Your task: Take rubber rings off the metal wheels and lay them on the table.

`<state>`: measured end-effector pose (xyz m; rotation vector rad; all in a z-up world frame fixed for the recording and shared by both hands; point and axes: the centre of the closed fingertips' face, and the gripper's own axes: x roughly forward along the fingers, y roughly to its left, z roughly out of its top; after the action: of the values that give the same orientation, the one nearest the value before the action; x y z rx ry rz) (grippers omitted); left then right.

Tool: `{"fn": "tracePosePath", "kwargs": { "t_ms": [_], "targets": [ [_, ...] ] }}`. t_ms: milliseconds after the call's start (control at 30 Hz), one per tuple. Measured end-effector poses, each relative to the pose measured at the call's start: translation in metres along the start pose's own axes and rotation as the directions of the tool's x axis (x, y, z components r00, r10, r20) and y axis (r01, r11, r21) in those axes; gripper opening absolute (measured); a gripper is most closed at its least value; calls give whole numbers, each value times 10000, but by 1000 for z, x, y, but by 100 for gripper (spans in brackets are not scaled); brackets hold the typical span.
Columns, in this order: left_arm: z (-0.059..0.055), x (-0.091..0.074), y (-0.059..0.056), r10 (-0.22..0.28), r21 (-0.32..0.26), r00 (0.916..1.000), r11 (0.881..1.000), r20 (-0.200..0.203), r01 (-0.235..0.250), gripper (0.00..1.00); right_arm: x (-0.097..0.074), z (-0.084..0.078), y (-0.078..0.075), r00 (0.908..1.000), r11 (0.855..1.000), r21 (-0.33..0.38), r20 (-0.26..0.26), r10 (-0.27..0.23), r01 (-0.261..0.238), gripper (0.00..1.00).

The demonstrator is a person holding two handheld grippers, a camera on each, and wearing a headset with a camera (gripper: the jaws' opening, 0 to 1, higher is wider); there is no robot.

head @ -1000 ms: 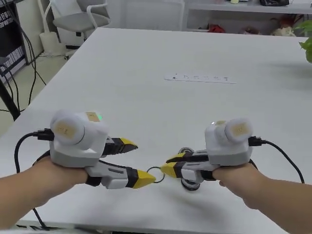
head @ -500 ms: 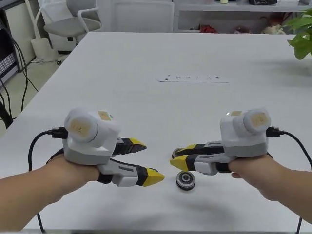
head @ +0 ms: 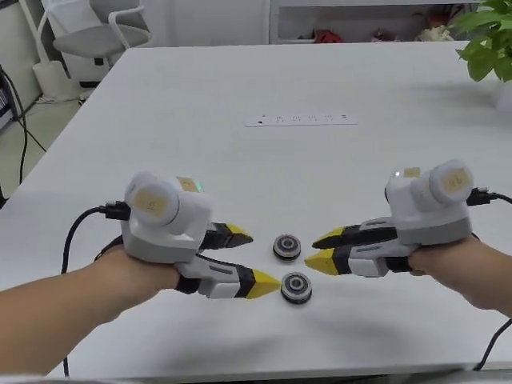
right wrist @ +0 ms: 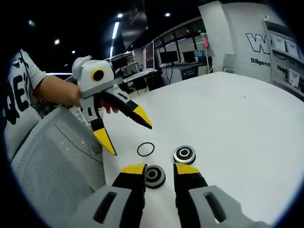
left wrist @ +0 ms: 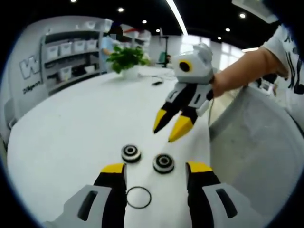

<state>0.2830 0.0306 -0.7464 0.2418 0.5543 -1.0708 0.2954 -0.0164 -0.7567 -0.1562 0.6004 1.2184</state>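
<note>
Head view: near wheel (head: 296,287) and far wheel (head: 286,246) flat on desk (head: 240,160), axles up, between spread left hand-held gripper (head: 258,258) and right hand-held gripper (head: 317,250); left gripper view: rubber ring (left wrist: 138,197) flat between own jaws; right gripper view: ring past wheels.

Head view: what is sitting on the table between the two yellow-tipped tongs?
Two metal wheels lie flat there in the head view: the far wheel and the near wheel, between the left tongs and the right tongs.
</note>
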Motion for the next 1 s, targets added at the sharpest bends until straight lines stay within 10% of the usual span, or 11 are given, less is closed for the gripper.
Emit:
{"fn": "tracePosePath", "kwargs": {
  "t_ms": [1000],
  "targets": [
    [-20,42,-13,-703,321,9942,9968,-811,731,36,21,-49,7,9881,9949,-714,-1416,606,-712,18]
  ]
}}
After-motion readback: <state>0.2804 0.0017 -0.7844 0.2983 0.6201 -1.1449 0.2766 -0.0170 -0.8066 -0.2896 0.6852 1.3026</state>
